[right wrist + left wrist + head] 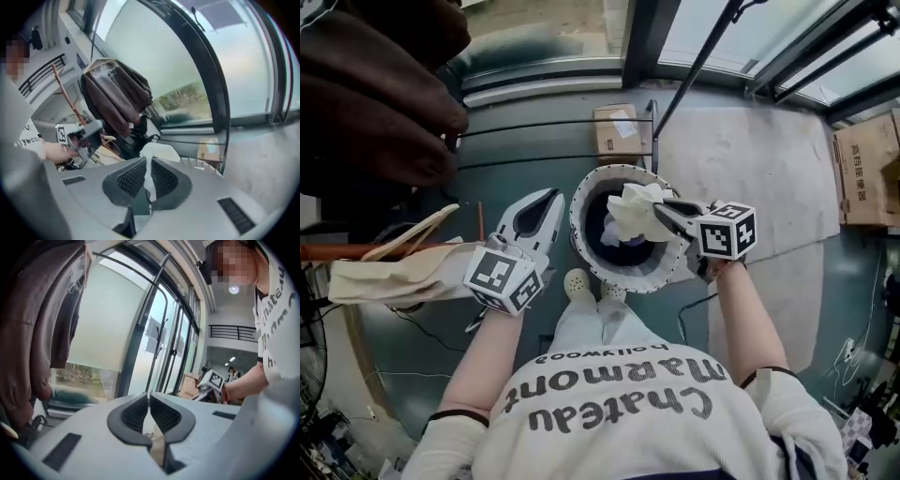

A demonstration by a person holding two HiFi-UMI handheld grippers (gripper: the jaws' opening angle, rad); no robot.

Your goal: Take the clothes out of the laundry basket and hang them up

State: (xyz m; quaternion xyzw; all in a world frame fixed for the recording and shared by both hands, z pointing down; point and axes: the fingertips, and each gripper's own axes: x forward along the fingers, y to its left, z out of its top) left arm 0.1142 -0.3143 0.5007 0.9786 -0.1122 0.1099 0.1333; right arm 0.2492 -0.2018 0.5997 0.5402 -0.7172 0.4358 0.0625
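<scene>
We hold a white garment over the laundry basket

Up and to the left of our left gripper hangs a dark brown coat. The laundry basket stands right below our right gripper. A cream cloth is draped just left of the left gripper, whose jaws are pressed together on nothing. The right gripper's jaws are pinched almost together on a crumpled white garment, just above the basket's mouth.

Crumpled white garment, just above round laundry basket — dark clothes inside
</scene>
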